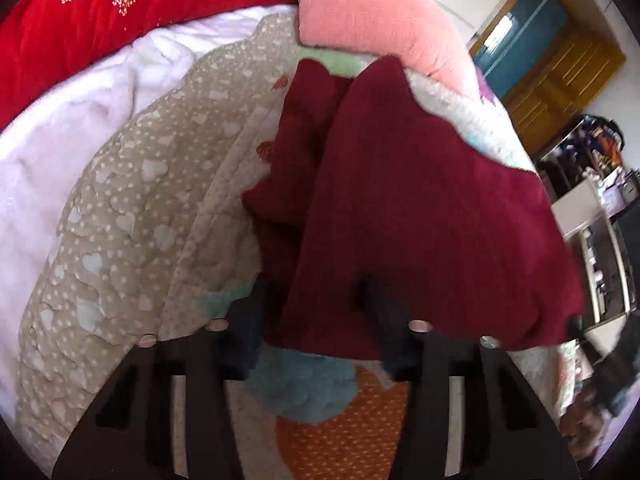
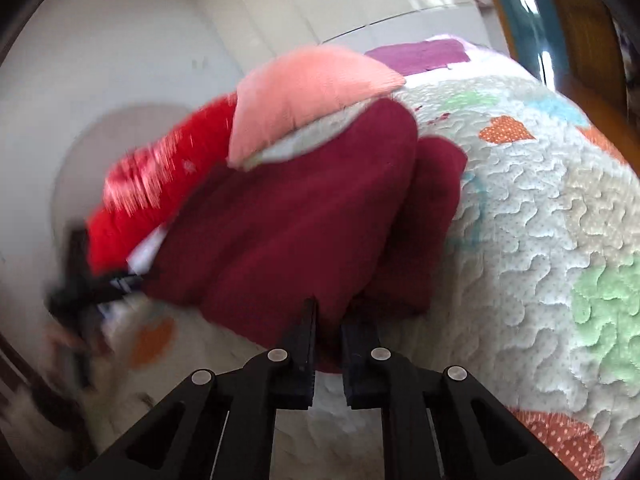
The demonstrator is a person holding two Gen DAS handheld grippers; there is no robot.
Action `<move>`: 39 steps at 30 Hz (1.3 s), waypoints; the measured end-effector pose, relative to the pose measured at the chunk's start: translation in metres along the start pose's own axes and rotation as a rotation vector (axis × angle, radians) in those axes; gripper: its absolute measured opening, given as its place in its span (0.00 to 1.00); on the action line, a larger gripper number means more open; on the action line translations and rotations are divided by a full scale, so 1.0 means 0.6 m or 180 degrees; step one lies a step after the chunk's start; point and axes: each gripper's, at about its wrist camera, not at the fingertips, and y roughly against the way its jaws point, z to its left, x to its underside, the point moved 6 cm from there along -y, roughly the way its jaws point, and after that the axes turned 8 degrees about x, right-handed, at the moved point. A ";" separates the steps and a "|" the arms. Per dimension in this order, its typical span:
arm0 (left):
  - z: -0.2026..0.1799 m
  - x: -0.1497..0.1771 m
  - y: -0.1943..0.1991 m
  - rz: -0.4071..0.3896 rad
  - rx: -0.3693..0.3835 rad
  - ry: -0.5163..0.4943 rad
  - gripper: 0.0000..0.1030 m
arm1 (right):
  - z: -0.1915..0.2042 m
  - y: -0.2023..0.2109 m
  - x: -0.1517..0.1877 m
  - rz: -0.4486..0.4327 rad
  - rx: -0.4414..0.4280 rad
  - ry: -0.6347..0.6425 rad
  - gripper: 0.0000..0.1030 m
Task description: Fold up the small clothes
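A dark red knitted garment (image 1: 420, 208) lies on the quilted bedspread (image 1: 132, 216), part of it lifted and folded over itself. My left gripper (image 1: 316, 308) has its jaws wide apart with the garment's near edge draped between and over them. The other gripper (image 1: 608, 376) shows at the right edge of the left wrist view. In the right wrist view my right gripper (image 2: 328, 320) is shut on the garment (image 2: 288, 216) at its near edge, the cloth pinched between the narrow jaws. The left gripper (image 2: 92, 292) shows blurred at the garment's left corner.
A pink pillow (image 1: 372, 12) and a red floral blanket (image 1: 120, 12) lie at the head of the bed, with a white blanket (image 1: 72, 120) beside them. The bed edge, a wooden door (image 1: 560, 72) and shelves (image 1: 596, 184) are to the right.
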 end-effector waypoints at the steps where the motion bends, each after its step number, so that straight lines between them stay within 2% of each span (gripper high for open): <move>1: 0.002 -0.001 0.002 -0.0012 0.0019 0.0028 0.40 | 0.001 0.019 -0.013 -0.0103 -0.0004 0.0020 0.08; 2: 0.002 -0.002 0.003 -0.0014 0.0007 0.0021 0.35 | 0.006 0.035 -0.022 -0.0171 0.0004 0.0085 0.08; 4: 0.010 -0.001 0.002 -0.0017 -0.0098 -0.0032 0.34 | 0.015 0.057 -0.028 -0.0256 0.0072 0.0249 0.07; 5: 0.016 0.002 0.003 -0.0018 -0.0105 -0.0016 0.34 | 0.016 0.054 -0.021 -0.0195 0.0106 0.0305 0.07; 7: 0.024 0.004 0.004 -0.0013 -0.0043 0.0106 0.33 | 0.007 0.022 0.007 0.0082 0.0291 0.0314 0.07; 9: 0.030 0.006 0.014 -0.0027 -0.0051 0.0160 0.33 | -0.008 -0.009 0.039 0.0343 0.0357 0.0264 0.07; 12: 0.027 0.006 0.039 -0.0135 -0.0136 0.0142 0.33 | -0.019 0.017 0.028 0.0230 0.0295 0.0059 0.09; 14: 0.023 0.003 0.058 -0.0294 -0.0192 0.0169 0.33 | -0.021 0.044 0.007 0.0051 0.0384 -0.0005 0.23; 15: 0.020 0.001 0.069 -0.0395 -0.0210 0.0203 0.33 | -0.019 0.056 -0.005 -0.0050 0.0409 0.0003 0.35; 16: 0.017 0.000 0.075 -0.0468 -0.0212 0.0222 0.33 | -0.010 0.066 -0.024 -0.0152 0.0377 0.0028 0.40; 18: 0.006 -0.006 0.072 -0.0528 -0.0168 0.0232 0.33 | 0.011 0.064 -0.052 -0.0206 0.0306 0.0137 0.40; 21: 0.002 -0.006 0.047 -0.0475 -0.0277 0.0142 0.33 | 0.042 0.012 -0.098 -0.0174 0.0387 0.0408 0.40; 23: 0.015 0.001 0.026 -0.0418 -0.0308 0.0112 0.34 | 0.040 -0.041 -0.127 -0.0106 0.0472 0.0465 0.40; 25: 0.034 0.013 0.016 -0.0428 -0.0174 0.0176 0.37 | 0.008 -0.119 -0.149 0.0087 0.0753 0.0491 0.40; 27: 0.046 0.016 0.014 -0.0477 -0.0036 0.0197 0.39 | -0.034 -0.185 -0.145 0.0506 0.0966 0.0369 0.40; 29: 0.047 0.013 0.014 -0.0452 0.0014 0.0124 0.39 | -0.028 -0.183 -0.158 0.0463 0.1036 0.0253 0.41; 30: 0.046 0.011 0.014 -0.0439 0.0033 0.0109 0.39 | -0.007 -0.173 -0.169 0.0421 0.1025 0.0261 0.42; 33: 0.043 0.010 0.018 -0.0424 0.0079 0.0091 0.39 | 0.090 -0.158 -0.186 0.0269 0.0697 0.0427 0.45; 37: 0.045 0.015 0.028 -0.0416 0.0187 0.0122 0.39 | 0.253 -0.220 -0.180 0.0471 0.0112 0.0660 0.46; 39: 0.050 0.012 0.023 -0.0421 0.0238 0.0181 0.39 | 0.319 -0.256 -0.174 0.0545 -0.0014 0.0741 0.46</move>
